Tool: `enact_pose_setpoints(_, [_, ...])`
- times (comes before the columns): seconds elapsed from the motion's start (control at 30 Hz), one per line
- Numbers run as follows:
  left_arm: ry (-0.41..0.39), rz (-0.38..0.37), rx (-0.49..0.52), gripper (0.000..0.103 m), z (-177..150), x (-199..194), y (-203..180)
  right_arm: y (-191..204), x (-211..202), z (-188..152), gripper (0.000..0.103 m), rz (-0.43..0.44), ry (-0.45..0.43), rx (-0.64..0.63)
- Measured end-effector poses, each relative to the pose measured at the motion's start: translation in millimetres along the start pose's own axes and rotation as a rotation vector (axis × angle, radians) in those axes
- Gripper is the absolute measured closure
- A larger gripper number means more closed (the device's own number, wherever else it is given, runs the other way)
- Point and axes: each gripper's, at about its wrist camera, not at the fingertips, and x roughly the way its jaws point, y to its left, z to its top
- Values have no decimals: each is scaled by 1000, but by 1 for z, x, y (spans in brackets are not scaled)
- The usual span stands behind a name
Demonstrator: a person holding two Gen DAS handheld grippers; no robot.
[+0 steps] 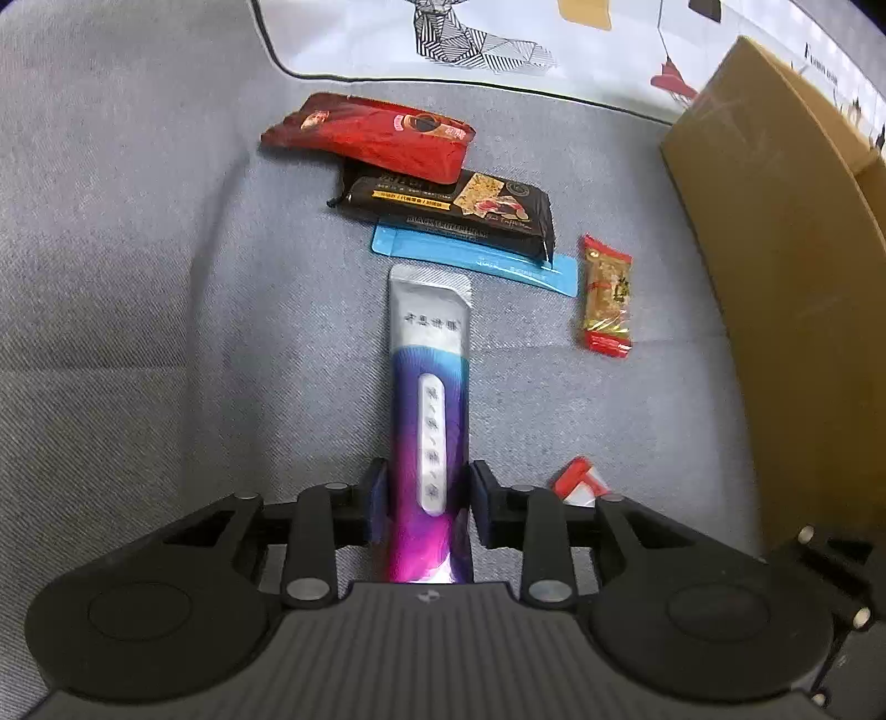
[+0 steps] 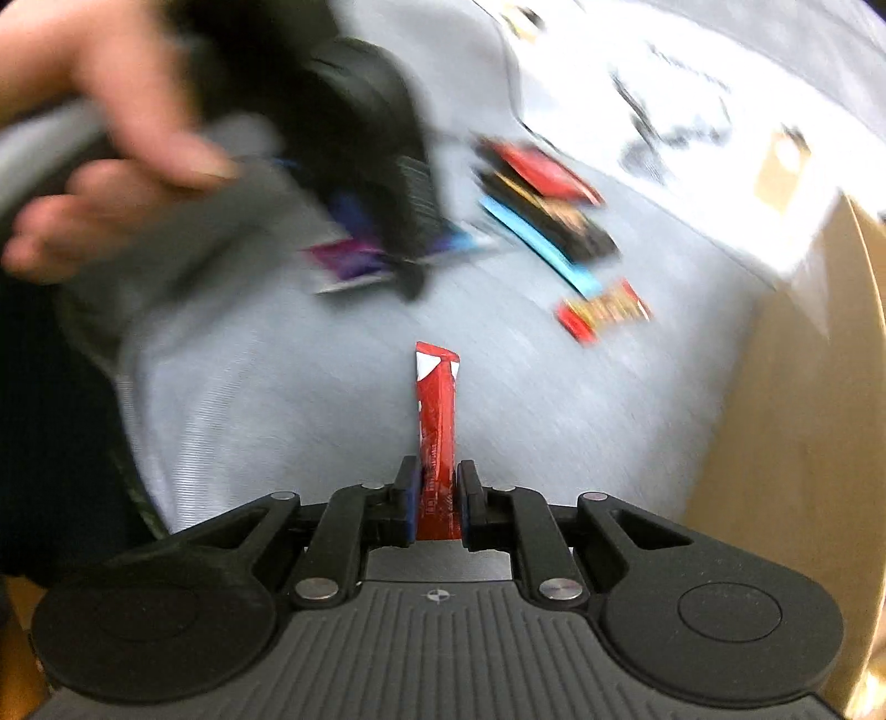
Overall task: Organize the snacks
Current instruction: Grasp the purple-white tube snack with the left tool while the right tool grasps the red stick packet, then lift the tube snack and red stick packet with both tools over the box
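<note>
Glossy foil sachet (image 1: 431, 387), woven grey cloth (image 1: 166, 277)

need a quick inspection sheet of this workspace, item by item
surface: grey woven fabric cushion, wrinkled
job's things: purple-and-silver stick sachet and narrow red stick sachet, each in a gripper; red foil pouch overlapping black snack bar, which lies on flat blue packet; small red-and-gold candy apart
clutter: nothing seen
grippers: left gripper fingers closed on the purple sachet; right gripper fingers closed on the red sachet
cables: nothing seen
surroundings: brown cardboard box at right; white patterned cloth behind; person's hand, blurred
</note>
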Motion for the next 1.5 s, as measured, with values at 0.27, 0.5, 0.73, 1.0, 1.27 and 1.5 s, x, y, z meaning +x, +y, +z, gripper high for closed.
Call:
enact_pose_setpoints(0.27, [-15, 31, 4, 63, 2, 2, -5, -2, 7, 8, 77, 45, -9, 71])
enact_pose_setpoints(0.5, [-18, 50, 16, 63, 3, 5, -9, -1, 12, 13, 69, 49, -4, 84])
enact_pose_setpoints(0.73, [-23, 64, 32, 62, 4, 7, -12, 11, 18, 15, 73, 36, -5, 26])
enact_pose_setpoints(1.0, [-47, 69, 16, 68, 4, 5, -8, 2, 7, 20, 91, -31, -78, 64])
enact_pose_setpoints(1.27, [-34, 76, 39, 67, 2, 9, -13, -3, 15, 15, 86, -21, 9, 119])
enact_pose_setpoints(1.5, [-34, 77, 48, 67, 4, 10, -16, 1, 16, 16, 86, -22, 12, 114])
